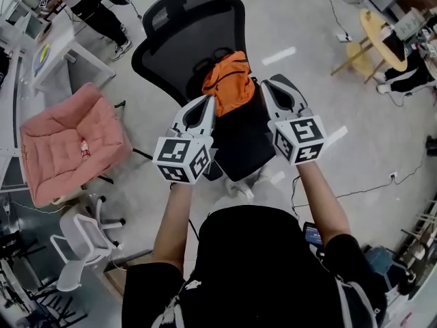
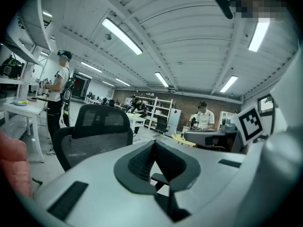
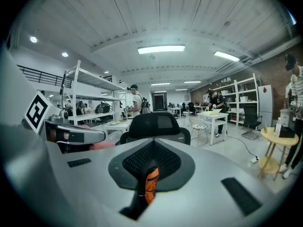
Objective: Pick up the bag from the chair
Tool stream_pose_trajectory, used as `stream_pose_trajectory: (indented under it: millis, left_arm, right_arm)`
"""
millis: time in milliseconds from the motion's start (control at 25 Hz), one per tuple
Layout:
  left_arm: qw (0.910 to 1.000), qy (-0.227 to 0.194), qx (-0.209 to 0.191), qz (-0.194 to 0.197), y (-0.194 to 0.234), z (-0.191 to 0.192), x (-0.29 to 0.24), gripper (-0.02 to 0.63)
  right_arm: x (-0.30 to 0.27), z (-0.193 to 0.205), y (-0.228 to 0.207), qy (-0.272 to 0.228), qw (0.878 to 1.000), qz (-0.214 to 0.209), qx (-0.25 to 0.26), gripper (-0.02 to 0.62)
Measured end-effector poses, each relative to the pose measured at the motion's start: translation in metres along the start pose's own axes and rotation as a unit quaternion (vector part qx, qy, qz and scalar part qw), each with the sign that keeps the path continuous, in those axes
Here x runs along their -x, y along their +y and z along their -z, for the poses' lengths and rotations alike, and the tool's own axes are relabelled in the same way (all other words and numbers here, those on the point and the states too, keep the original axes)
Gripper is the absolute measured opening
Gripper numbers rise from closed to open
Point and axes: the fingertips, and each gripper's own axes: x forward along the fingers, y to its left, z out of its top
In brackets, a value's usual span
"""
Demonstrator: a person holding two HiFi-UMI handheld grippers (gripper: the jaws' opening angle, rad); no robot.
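Bag [image 1: 229, 82] of orange fabric sits on the seat of a black mesh-backed office chair [image 1: 184, 39], between the two hand-held grippers and about level with their tips. The left gripper [image 1: 207, 103] hangs just to the bag's left, jaws drawn together with nothing in them. The right gripper [image 1: 270, 85] flanks the bag on the other side, its jaws likewise closed and empty; a sliver of orange shows below them in the right gripper view. Whether either tip touches the fabric cannot be told. A pink cushioned chair [image 1: 68, 139] stands well out to the left of the left gripper, and a round yellow table [image 1: 379, 33] lies far off to the right gripper's right
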Motion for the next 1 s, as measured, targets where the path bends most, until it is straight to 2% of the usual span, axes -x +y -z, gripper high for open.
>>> stream_pose_trajectory:
  millis: [320,760,1000]
  left_arm:
    - [0.9997,0.020,-0.002,-0.010,0.006,0.014,-0.030,0.008]
    - [0.9977,0.029,0.040,-0.045,0.029,0.049,-0.095,0.008]
    - [0.9963,0.026,0.059,-0.057,0.046,0.076,-0.124,0.008]
  right_arm:
    - [-0.024,0.003,-0.023,0.000,1.000,-0.015,-0.003,0.000]
    - [-0.080,0.026,-0.059,0.036,0.997,-0.070,0.001,0.000]
    - [-0.111,0.056,-0.077,0.062,0.994,-0.087,-0.004,0.000]
